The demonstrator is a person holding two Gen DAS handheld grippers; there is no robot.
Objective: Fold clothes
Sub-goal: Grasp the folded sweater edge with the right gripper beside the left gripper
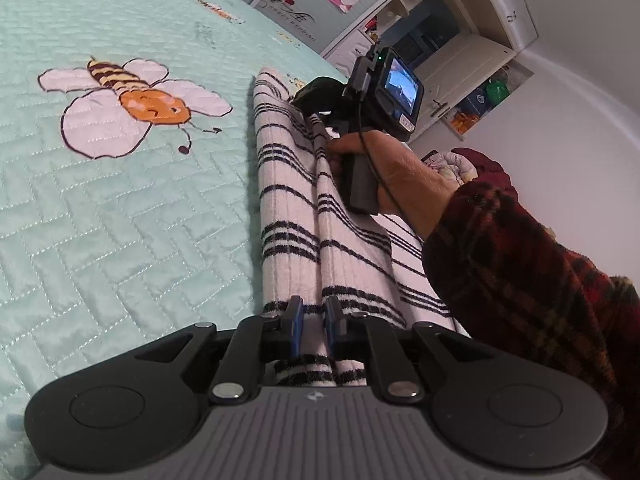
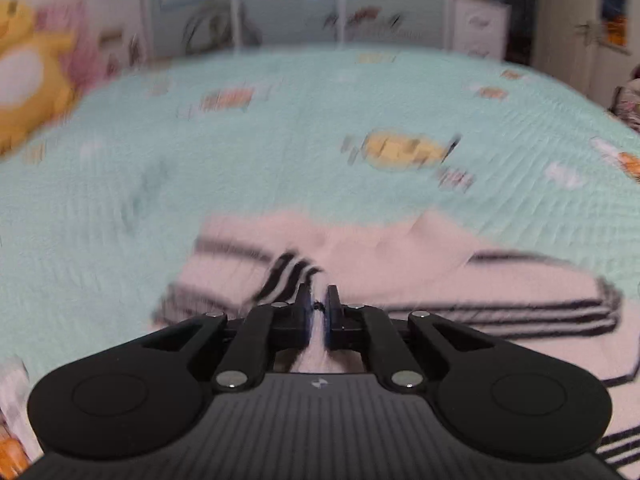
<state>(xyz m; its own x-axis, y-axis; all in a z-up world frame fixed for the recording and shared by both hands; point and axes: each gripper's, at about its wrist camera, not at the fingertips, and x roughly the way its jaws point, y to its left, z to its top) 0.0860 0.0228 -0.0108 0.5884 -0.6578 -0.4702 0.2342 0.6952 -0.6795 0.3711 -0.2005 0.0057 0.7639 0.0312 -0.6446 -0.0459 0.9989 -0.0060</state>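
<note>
The person's right hand, in a dark red plaid sleeve, wraps around the grip of the right gripper, holding it ahead of and slightly right of the left gripper, tilted down toward the far end of the striped garment. The left gripper points down along the length of that garment. The garment, white with dark stripes, lies folded in a long band on the mint-green bedspread, running straight away from the left gripper's fingertips; a large bee print sits on the cover to the left of them. Beyond the right gripper, at the room's edge, open cupboard shelves hold coloured items too small to identify. The left gripper's jaws are nearly closed, clenched on a raised fold of the striped cloth that passes between the blue pads. The right wrist view is motion-blurred; its jaws stand almost together with pale cloth filling the narrow gap, pinching the garment's edge just in front.
</note>
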